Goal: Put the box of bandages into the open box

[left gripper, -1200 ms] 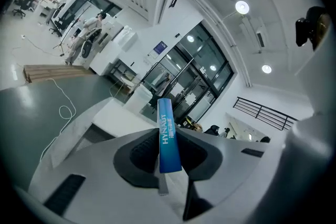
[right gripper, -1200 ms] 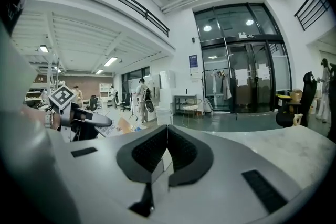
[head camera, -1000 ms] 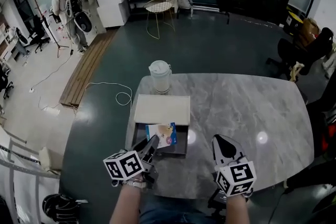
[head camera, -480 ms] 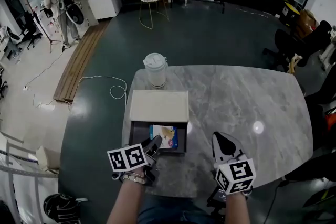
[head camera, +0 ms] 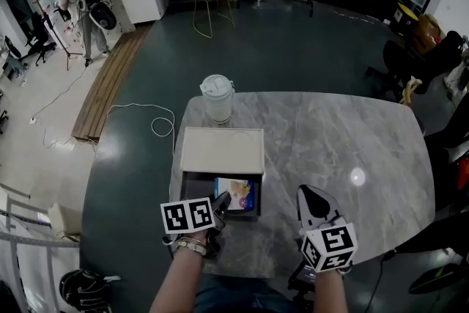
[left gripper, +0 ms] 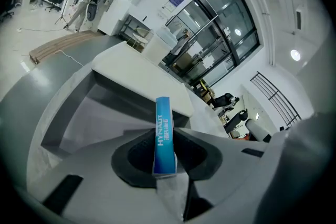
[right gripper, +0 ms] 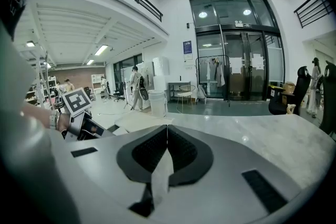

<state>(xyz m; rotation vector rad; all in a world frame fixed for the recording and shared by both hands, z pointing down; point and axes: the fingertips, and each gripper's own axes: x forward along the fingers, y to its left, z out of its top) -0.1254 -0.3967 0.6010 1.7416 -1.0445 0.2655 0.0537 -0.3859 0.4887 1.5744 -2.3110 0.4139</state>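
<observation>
The left gripper (head camera: 220, 202) clamps its jaws on the box of bandages (head camera: 240, 194), gripping the blue box by its near end, narrow edge up. The box hangs over the right part of the open box (head camera: 195, 187), whose pale lid (head camera: 222, 150) lies at its 12 o'clock. A white lidded cup (head camera: 218, 98) stands at 12 o'clock of the lid. At 3 o'clock of the open box, the right gripper (head camera: 313, 199) hovers above the marble table (head camera: 352, 143), jaws pressed together on nothing.

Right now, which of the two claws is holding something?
The left claw: it pinches the blue box of bandages between its pads. The right claw is shut, with nothing in it.
</observation>
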